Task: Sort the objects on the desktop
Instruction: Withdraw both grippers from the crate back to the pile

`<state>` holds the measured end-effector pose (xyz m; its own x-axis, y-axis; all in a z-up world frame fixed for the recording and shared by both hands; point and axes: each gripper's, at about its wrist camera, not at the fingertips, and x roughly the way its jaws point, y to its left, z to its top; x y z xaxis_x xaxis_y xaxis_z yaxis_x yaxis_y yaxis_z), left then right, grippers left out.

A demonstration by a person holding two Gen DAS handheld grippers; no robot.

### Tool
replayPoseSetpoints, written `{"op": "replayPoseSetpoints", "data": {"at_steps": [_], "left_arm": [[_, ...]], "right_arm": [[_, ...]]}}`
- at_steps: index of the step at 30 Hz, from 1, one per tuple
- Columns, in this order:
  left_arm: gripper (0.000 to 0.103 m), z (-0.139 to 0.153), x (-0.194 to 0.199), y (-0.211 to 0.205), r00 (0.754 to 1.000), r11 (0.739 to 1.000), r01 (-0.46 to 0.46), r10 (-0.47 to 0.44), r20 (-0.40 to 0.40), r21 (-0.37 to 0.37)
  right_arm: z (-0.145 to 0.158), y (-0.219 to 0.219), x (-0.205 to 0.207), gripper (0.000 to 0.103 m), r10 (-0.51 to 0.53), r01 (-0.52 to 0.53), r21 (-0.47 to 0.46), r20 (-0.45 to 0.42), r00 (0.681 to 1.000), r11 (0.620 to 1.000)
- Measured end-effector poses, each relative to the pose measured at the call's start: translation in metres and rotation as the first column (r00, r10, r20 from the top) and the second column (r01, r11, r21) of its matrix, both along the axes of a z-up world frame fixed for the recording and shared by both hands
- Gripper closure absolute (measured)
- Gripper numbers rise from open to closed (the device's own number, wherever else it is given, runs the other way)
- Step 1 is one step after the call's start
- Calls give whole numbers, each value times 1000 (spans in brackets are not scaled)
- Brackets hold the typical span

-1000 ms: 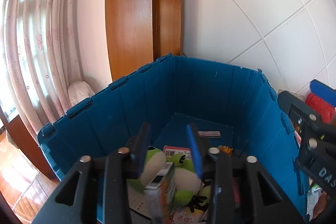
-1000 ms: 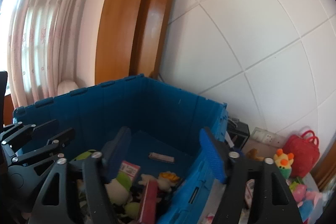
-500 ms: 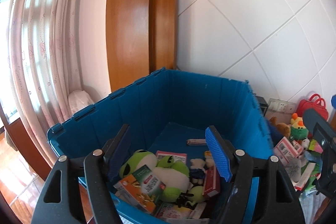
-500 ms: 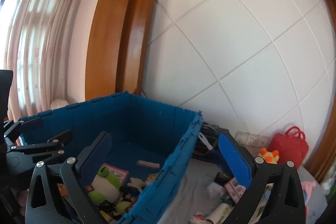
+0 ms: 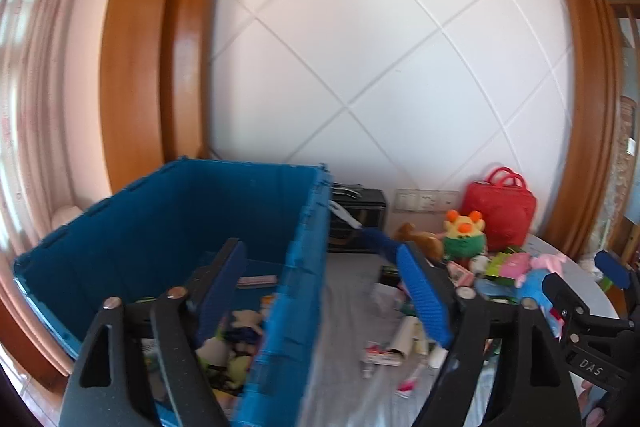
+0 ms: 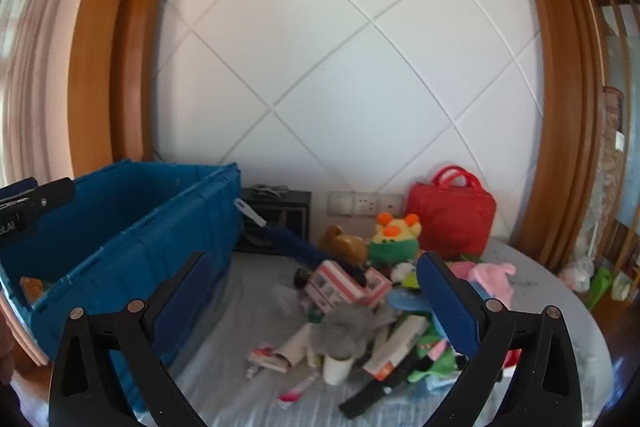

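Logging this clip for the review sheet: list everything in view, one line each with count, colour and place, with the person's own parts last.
crate: one, blue, open, left on the table; toys and boxes inside
table: one, grey cover
black box: one, against the wall beside the crate
wall sockets: one white row, behind the pile
red bag: one, upright by the wall
plush chick: one, yellow with green, before the bag
brown plush: one, left of the chick
pink plush: one, right side of the pile
striped box: one, pink and white, on the pile
grey plush: one, pile front
left gripper: empty, jaws opening, astride the crate's wall
right gripper: open, empty, over the pile
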<state>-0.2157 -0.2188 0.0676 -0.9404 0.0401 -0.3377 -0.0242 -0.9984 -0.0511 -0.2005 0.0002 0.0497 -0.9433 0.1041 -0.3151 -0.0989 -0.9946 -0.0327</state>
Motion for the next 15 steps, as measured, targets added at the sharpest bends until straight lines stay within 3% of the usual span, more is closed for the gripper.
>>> {"op": "replayPoseSetpoints", "data": {"at_steps": [6,15], "left_arm": [[17,-21,-16,55,990,994,107,-107,92,7],[17,-107,-58,101,944,988,155,-148,296,-2]], "right_arm": [[-34,77,8,0,-122,125,-30,100,987,992],[-105,151,-5,0,-189,225,-83,311,931,971]]}}
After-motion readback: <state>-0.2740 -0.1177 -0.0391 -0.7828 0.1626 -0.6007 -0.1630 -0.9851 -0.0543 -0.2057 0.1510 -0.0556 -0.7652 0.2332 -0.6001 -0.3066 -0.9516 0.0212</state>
